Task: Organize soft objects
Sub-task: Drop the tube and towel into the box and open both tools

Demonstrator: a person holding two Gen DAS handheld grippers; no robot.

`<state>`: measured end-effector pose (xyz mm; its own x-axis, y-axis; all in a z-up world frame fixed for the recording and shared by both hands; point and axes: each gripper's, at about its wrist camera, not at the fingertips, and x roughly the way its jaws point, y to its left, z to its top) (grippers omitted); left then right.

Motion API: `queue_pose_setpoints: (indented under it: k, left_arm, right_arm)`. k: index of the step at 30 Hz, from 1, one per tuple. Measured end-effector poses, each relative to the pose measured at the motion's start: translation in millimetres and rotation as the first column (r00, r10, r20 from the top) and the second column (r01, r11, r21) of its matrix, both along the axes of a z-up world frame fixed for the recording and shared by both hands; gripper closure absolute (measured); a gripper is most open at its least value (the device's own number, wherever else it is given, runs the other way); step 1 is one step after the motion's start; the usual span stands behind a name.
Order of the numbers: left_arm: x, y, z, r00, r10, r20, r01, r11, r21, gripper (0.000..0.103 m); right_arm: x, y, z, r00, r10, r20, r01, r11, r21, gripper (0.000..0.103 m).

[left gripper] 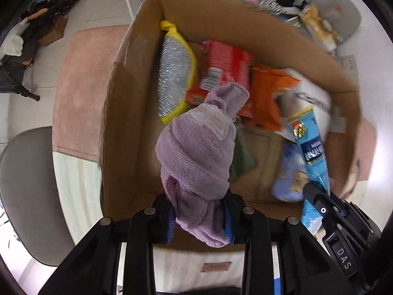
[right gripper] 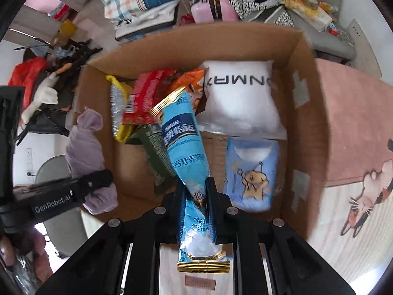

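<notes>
Both grippers pinch loads over the box [right gripper: 307, 78] — left gripper [left gripper: 200, 217] a towel [left gripper: 196, 147], right gripper [right gripper: 197, 198] a blue packet [right gripper: 181, 137] — release low, into bare gaps.

Lilac towel [left gripper: 196, 147]; blue-gold packet [right gripper: 181, 142]; brown box [right gripper: 312, 98]; white pillow [right gripper: 240, 98]; pink rug [right gripper: 356, 123].

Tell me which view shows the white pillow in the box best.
The right wrist view: the white pillow lies whole and unblocked against the cardboard box's far wall, lettering visible. In the left wrist view only a blurred part shows, behind the orange packet and the blue pouch.
</notes>
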<state>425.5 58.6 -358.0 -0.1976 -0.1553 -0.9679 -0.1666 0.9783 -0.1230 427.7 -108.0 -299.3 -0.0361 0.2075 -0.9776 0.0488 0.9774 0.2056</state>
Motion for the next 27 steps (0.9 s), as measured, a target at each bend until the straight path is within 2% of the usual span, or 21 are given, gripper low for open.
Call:
queue_pose_setpoints:
  k: [4,5,6,7,8,9,10,12,14,16,19,22,23,24,27]
  left_arm:
    - [2.1,-1.9,-17.9,0.998,-0.03,-0.054,0.031,1.0,0.003,0.07]
    - [1.7,-5.0,-23.0,0.996,-0.052,-0.068,0.052,0.999,-0.005,0.069]
    - [1.4,-8.5,-27.5,0.994,-0.079,-0.081,0.079,0.997,-0.004,0.063]
    - [3.0,-10.2,-32.7,0.992,-0.088,-0.089,0.088,0.996,-0.003,0.058]
    - [2.1,-11.1,-35.5,0.991,-0.092,-0.094,0.092,0.996,-0.009,0.05]
    - [1.7,-10.9,-36.0,0.992,-0.09,-0.086,0.09,0.996,-0.005,0.049]
    - [1.5,-10.9,-35.4,0.993,-0.092,-0.074,0.092,0.996,0.007,0.045]
    - [1.5,-10.9,-35.5,0.993,-0.1,-0.056,0.101,0.995,0.024,0.022]
    - [4.8,-13.4,-39.3,0.995,-0.088,-0.036,0.089,0.996,0.028,0.014]
    - [3.5,-13.0,-37.3,0.996,-0.084,-0.02,0.085,0.996,0.036,0.014]
    - [-2.2,-11.6,-28.9,0.997,-0.071,0.002,0.071,0.997,0.028,0.012]
    - [-9.3,-15.4,-18.6,0.996,-0.088,0.031,0.086,0.995,0.049,0.009]
    - [-11.5,-17.2,-15.0,0.995,-0.095,0.039,0.093,0.994,0.058,0.001]
    - [-18.9,-22.9,-4.7,0.994,-0.099,0.048,0.096,0.993,0.063,0.001]
    - [-23.5,-27.2,0.1,0.993,-0.104,0.061,0.1,0.993,0.069,0.001]
  right_arm:
    - [4.6,7.6,-30.0,0.998,0.028,-0.05,-0.028,1.0,-0.002,0.085]
    - [5.8,9.5,-39.5,0.996,0.045,-0.076,-0.045,0.999,0.002,0.08]
    - [6.9,9.9,-48.1,0.993,0.055,-0.103,-0.054,0.998,0.011,0.072]
    - [5.6,9.3,-54.2,0.99,0.067,-0.127,-0.067,0.998,0.007,0.049]
    - [4.2,8.6,-57.0,0.987,0.075,-0.145,-0.077,0.997,-0.01,0.018]
    - [4.1,7.6,-59.7,0.985,0.082,-0.154,-0.087,0.996,-0.027,0.011]
    - [4.5,6.4,-58.8,0.986,0.09,-0.14,-0.096,0.995,-0.037,0.01]
    - [5.8,3.0,-56.8,0.986,0.089,-0.138,-0.097,0.994,-0.05,0.01]
    - [6.7,1.0,-53.7,0.987,0.096,-0.13,-0.105,0.992,-0.063,0.01]
    - [6.8,-1.0,-50.1,0.988,0.101,-0.117,-0.112,0.99,-0.088,0.009]
    - [6.7,-3.5,-46.9,0.989,0.11,-0.101,-0.121,0.986,-0.116,0.0]
    - [4.3,-9.0,-46.3,0.989,0.11,-0.096,-0.123,0.982,-0.142,0.0]
    - [3.6,-10.5,-46.0,0.99,0.106,-0.095,-0.119,0.983,-0.143,0.0]
    - [2.9,-12.6,-45.7,0.991,0.099,-0.093,-0.112,0.983,-0.143,0.0]
    - [-0.5,-20.6,-43.5,0.992,0.093,-0.091,-0.106,0.983,-0.15,0.0]
